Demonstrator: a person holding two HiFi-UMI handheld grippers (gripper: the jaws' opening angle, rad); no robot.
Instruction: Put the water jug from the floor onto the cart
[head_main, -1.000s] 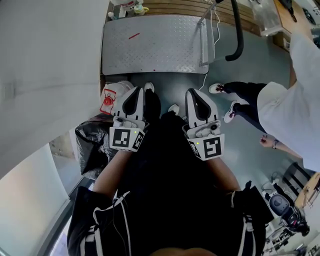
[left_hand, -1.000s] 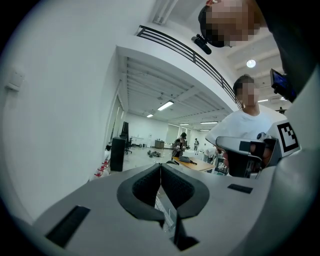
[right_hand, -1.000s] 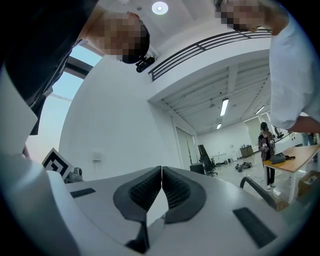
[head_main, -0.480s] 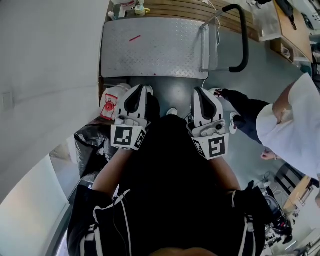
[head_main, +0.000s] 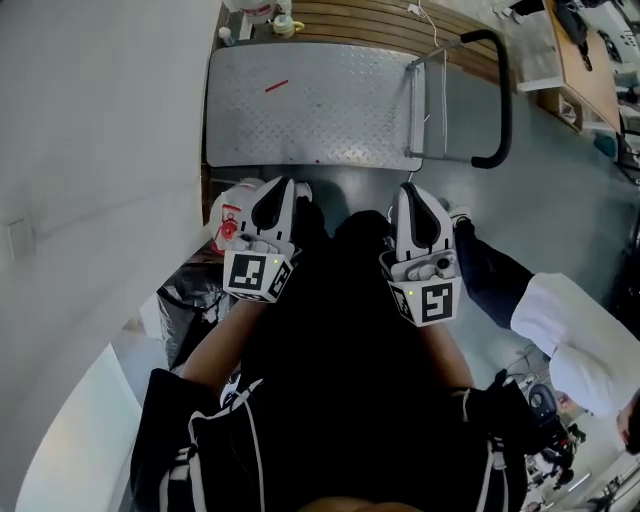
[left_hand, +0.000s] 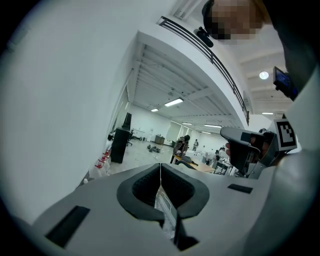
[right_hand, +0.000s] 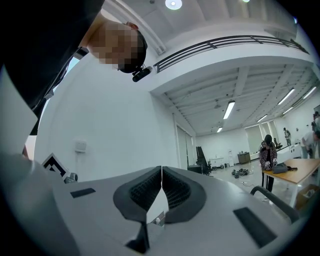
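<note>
Closer than a second ago, the cart (head_main: 320, 110) takes up more of the far floor, and the bystander's white sleeve (head_main: 570, 335) has shifted to the near right. Side by side, the left hand-held gripper (head_main: 283, 186) and the right hand-held gripper (head_main: 411, 192) both have their jaws closed tip to tip on nothing. The water jug (head_main: 230, 205) sits on the floor just left of the left one, near the cart's near-left corner, with a black bag (head_main: 185, 295) on its near side.
</note>
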